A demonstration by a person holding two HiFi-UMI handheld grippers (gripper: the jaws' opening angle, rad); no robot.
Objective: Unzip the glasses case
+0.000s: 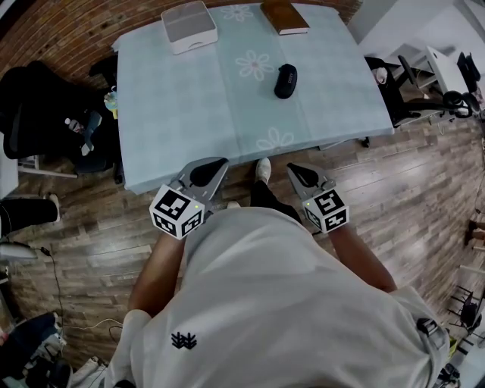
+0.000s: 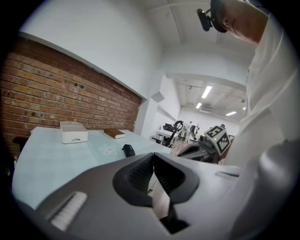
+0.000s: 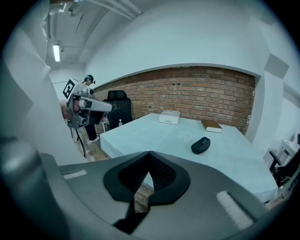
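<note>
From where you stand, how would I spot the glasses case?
Look at the table with the pale blue cloth. The case lies alone toward its right side, nearer you than the white box and brown book. It is the only small, black, rounded thing there.

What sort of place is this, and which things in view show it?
Probably an office or lab workroom: a black office chair beside a cloth-covered table, a brick wall, and ceiling strip lights.

An office-like workroom: brick wall (image 3: 197, 91), wood floor (image 1: 91, 235), swivel chairs (image 1: 38, 114), ceiling strip lights (image 2: 206, 91), cloth-covered table (image 1: 174, 114).
</note>
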